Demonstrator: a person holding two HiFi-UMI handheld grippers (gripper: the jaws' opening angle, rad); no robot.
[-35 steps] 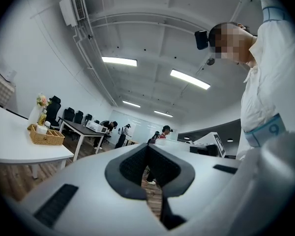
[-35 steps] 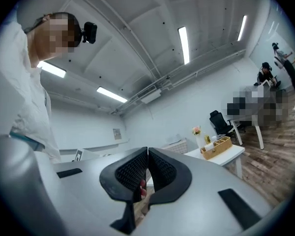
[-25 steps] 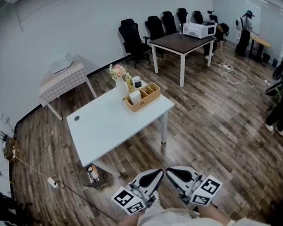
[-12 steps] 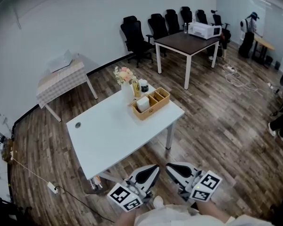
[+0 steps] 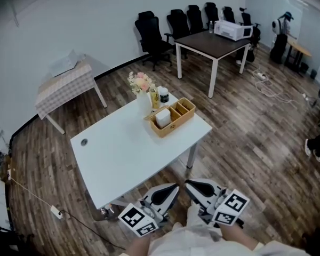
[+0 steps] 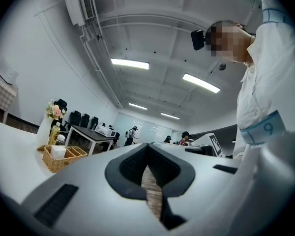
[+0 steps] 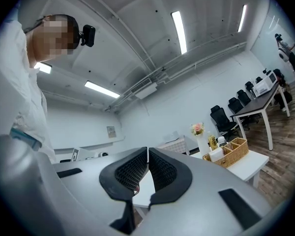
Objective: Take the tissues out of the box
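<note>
Wicker basket (image 5: 177,125) tops a white table (image 5: 122,153); left gripper (image 5: 176,186) and right gripper (image 5: 186,183) press ribbed jaws together, empty.

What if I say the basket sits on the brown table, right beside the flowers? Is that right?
Not quite. The basket sits on the white table, right beside the flowers. The head view shows it.

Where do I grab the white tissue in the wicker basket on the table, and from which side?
Probably pinch the tissue by its top, which stands above the basket rim, coming from above; the basket walls close off its sides. Finer detail is too small to tell.
</note>
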